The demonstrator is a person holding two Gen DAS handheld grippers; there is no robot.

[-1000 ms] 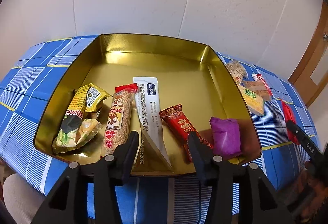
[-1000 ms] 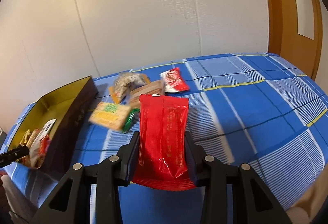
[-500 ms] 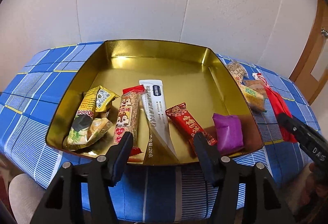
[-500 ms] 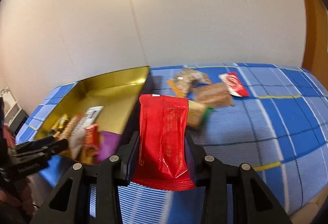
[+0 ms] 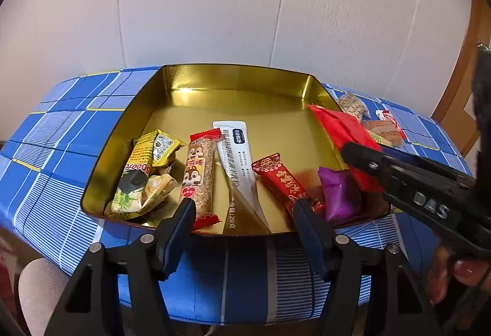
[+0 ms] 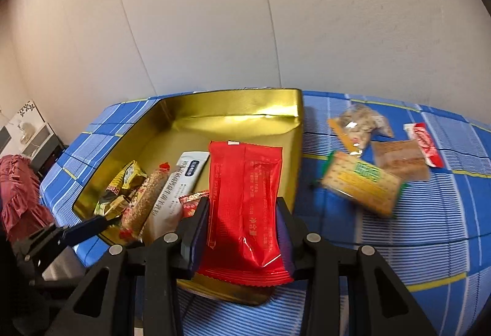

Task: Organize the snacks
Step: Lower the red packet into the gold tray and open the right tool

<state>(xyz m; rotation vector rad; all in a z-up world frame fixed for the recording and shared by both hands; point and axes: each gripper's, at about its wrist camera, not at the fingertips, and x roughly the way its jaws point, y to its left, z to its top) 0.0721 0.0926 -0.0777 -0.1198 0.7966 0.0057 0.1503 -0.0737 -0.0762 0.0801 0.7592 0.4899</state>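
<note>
Right tool [image 6: 242, 224] clamped on a red snack packet [image 6: 244, 201], pads pressing both long edges, packet upright and held above the near right corner of the gold tin tray [image 6: 233, 107]. Seen from the left wrist view too: same red snack packet [image 5: 340, 133] over the tray's right wall, right tool [image 5: 408, 182] reaching in from the right, a hand [image 5: 454, 277] behind it.

Left tool [image 5: 245, 214] just in front of the gold tin tray [image 5: 239, 78], at its near rim; jaws moderately wide, just been opening, nothing gripped between them.

Inside the tray along the near side, left to right: yellow packets [image 5: 144, 170], a grain bar [image 5: 199, 173], a white sachet [image 5: 237, 158], a red bar [image 5: 282, 179], a purple packet [image 5: 337, 194].

Right of the tray on the blue checked worktop [image 6: 460, 207]: a green-labelled cracker pack [image 6: 362, 182], blurred; a brown biscuit pack [image 6: 399, 158]; a clear nut bag [image 6: 359, 124]; a small red-and-white packet [image 6: 425, 142].
</note>
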